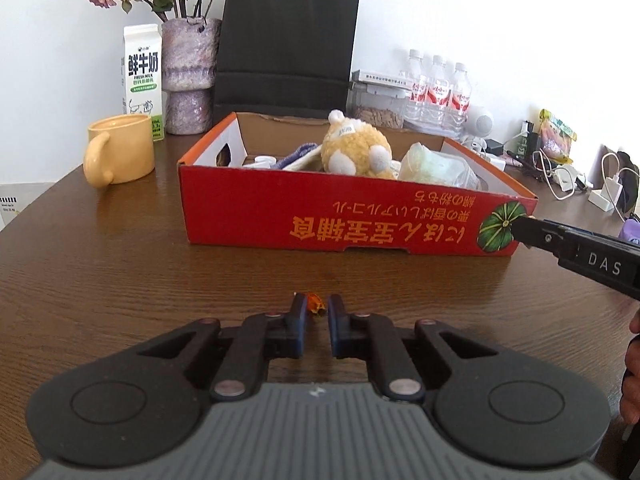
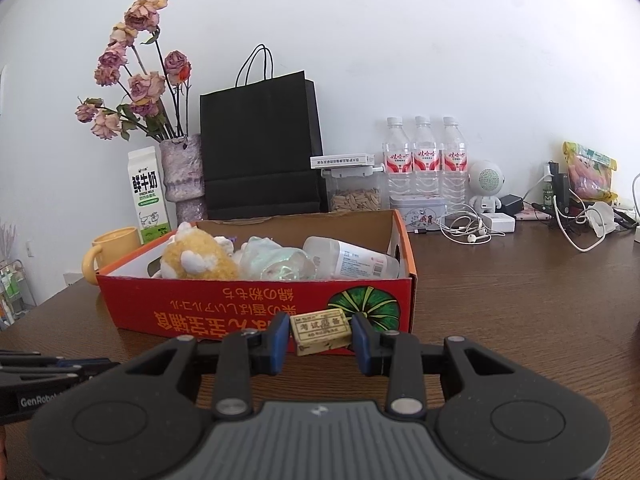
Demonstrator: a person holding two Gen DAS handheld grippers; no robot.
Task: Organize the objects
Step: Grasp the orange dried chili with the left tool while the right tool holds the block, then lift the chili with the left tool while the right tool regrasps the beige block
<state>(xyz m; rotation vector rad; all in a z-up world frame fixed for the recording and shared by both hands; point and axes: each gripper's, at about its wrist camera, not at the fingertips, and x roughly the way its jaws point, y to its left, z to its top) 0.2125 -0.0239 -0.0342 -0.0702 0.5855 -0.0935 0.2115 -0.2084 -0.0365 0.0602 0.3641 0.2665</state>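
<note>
My left gripper (image 1: 317, 307) is pinched tight on a tiny orange candy (image 1: 315, 305), down low over the brown wooden table (image 1: 120, 280), and there is a wide bare strip of wood between it and the red cardboard box (image 1: 352, 216). My right gripper (image 2: 320, 330) is clamped on a small tan eraser (image 2: 322, 331) with dark letters on it, held just in front of the box's front wall, near the corner with the green pumpkin picture (image 2: 366, 306). In the left camera, that gripper pokes in from the right edge and its tip is right by the same corner. The box top is open. Inside I see a fluffy yellow plush toy (image 2: 196, 262), a crinkly pale green packet (image 2: 276, 260) and a clear bottle (image 2: 352, 260) lying on its side. The right end of the box has a little free room near the bottle. To the left of the box stands a yellow mug (image 1: 120, 152), close to it but not touching. Behind are a milk carton (image 1: 143, 80), a vase of dried roses (image 1: 188, 76), a black paper bag (image 1: 284, 48) and three water bottles (image 2: 424, 164), all against a white wall (image 2: 440, 40). The far right of the table is messy with white cables (image 2: 576, 232) and chargers, so there is less room to move there.
</note>
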